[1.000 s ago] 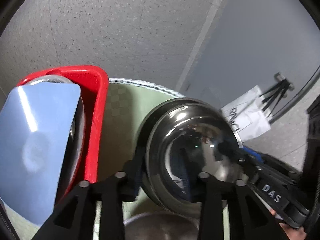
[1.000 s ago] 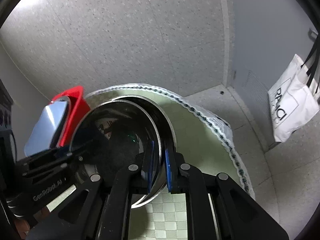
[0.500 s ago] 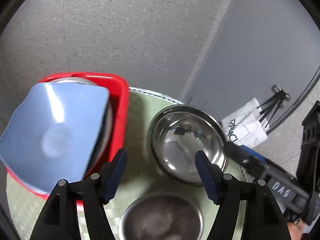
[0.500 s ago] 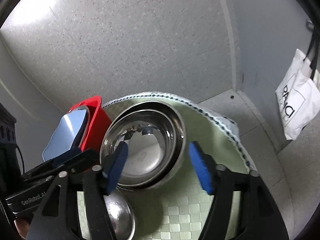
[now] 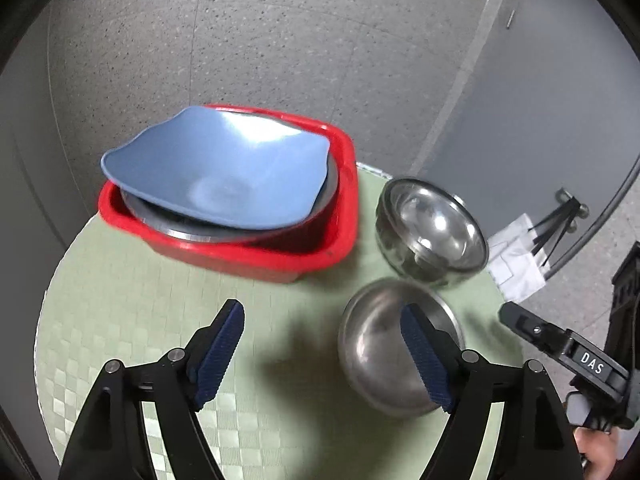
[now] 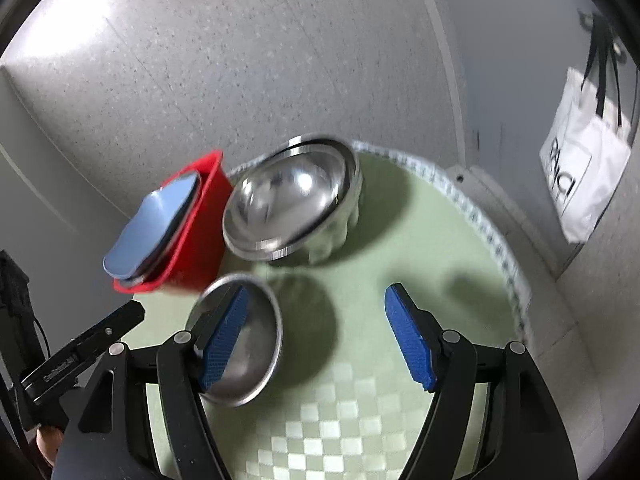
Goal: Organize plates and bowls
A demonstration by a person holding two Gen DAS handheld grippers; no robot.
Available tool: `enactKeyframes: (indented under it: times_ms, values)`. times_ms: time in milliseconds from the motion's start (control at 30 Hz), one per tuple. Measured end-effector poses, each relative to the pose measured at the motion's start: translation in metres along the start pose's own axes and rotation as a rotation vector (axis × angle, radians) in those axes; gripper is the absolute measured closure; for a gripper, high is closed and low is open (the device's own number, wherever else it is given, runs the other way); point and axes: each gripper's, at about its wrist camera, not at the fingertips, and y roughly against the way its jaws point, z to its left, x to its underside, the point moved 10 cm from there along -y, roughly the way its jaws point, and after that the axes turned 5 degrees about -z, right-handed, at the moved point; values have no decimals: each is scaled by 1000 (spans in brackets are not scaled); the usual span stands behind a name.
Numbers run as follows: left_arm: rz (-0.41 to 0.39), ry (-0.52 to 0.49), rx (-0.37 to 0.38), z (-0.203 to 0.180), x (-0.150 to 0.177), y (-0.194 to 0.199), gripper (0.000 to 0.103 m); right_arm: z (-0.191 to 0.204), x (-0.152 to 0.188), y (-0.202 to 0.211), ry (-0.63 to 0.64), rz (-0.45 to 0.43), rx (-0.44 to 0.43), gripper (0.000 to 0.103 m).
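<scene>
A stack of nested steel bowls (image 5: 432,230) stands on the round green table (image 5: 132,292), also in the right wrist view (image 6: 292,212). A single steel bowl (image 5: 394,348) sits nearer, also in the right wrist view (image 6: 250,344). A red tub (image 5: 256,248) holds a blue square plate (image 5: 216,176) on a steel plate; it also shows in the right wrist view (image 6: 192,232). My left gripper (image 5: 328,352) is open and empty, pulled back over the table. My right gripper (image 6: 316,340) is open and empty above the table.
A white tote bag (image 6: 580,176) hangs at the right beside the table. The table edge with patterned trim (image 6: 480,224) runs behind the bowls. Speckled floor lies beyond.
Both grippers opened, let go of the top steel bowl onto the stack, and drew back and up. The single bowl and the whole tub came into view.
</scene>
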Motion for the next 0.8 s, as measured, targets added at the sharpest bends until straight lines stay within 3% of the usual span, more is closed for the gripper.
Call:
enactKeyframes:
  times_ms: [267,333,367,433,600,667,800]
  values:
    - [99,-7,8,-5,25,-28,28,16,30,-28,-2,76,-23,31]
    - [118,-12,-1,-5,25,-37,36,20,37,-34,-4,92,-31,35]
    - [129,-21,-3,-4,24,-46,39,21,39,-37,-3,101,-31,38]
    - [165,-34,11,-7,29,-54,59,22,44,-42,-8,120,-37,46]
    - [173,-87,65,-27,33,-62,91,27,50,-48,-15,150,-79,88]
    - [153,-119,65,-34,30,-58,91,25,49,-47,4,147,-43,91]
    - [126,-138,102,-50,20,-45,92,18,38,-29,-14,119,-51,93]
